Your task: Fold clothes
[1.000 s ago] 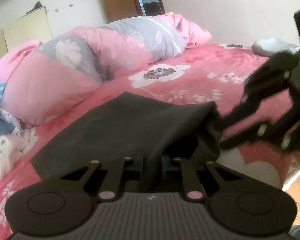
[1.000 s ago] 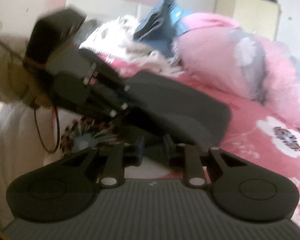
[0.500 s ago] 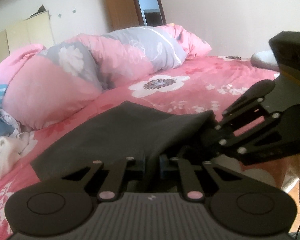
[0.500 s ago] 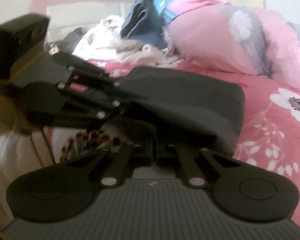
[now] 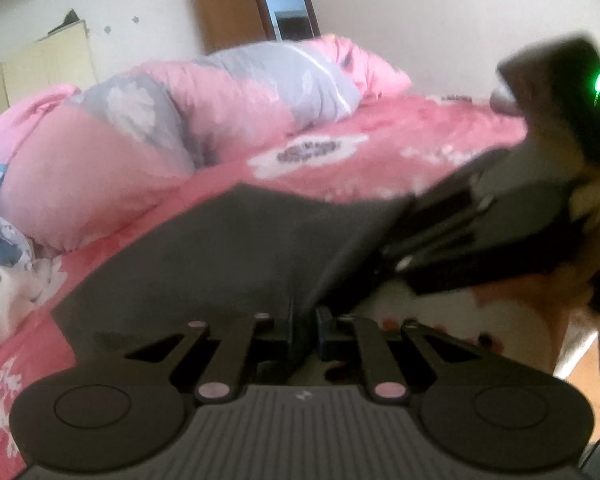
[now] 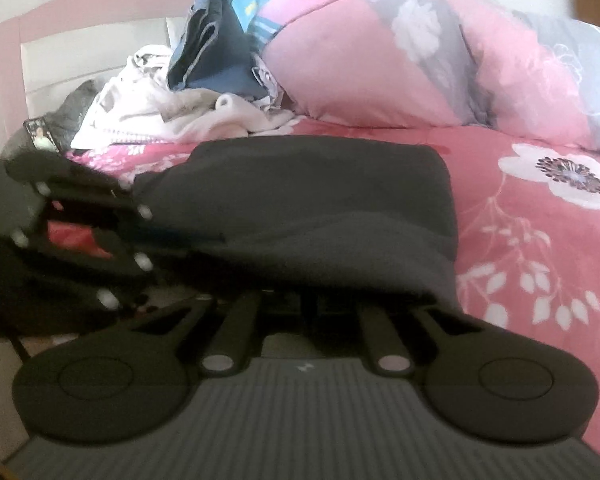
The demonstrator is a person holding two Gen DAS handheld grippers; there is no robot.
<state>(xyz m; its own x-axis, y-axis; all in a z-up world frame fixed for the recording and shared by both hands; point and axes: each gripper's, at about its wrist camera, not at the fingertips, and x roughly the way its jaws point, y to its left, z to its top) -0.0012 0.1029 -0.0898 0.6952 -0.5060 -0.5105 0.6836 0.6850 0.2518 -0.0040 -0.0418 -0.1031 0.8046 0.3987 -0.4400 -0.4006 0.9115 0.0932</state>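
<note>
Holding item: one dark charcoal-grey fabric garment [image 5: 236, 264], partly folded, lying near the edge of a bed covered by a pink floral bedsheet [image 6: 540, 240], its near edge lifted off the sheet.

Left gripper [image 5: 303, 322]: clenched on a fold of the garment's near hem; cloth runs up between its blue-tipped pads. It points forward and somewhat downward across the bed.

Right gripper [image 6: 300, 300]: just beside the left one, angled in from the right in the left view, at the garment's other near corner. Its tips are buried under a hanging fold, so contact cannot be confirmed; its jaws are opening, with dark cloth lying in the gap. A hand [image 5: 540, 292] shows at its back.

Risks, judged:
- Corner drop: with the right jaws widening, that corner could fall free and the lifted edge sag unevenly, spoiling the fold line.
- Skew: one side gripped and the other loose would drag the garment crooked over the sheet.
- Slide-off: the garment sits close to the bed's edge; a pull toward the person may tip it over the side.
- Collision: both tools are crowded together and could knock.

Background stock: rolled pink-and-grey floral duvet [image 6: 440, 64]; heap of white and blue unfolded clothes [image 6: 188, 92] at the pink headboard [image 6: 80, 12], well apart.
</note>
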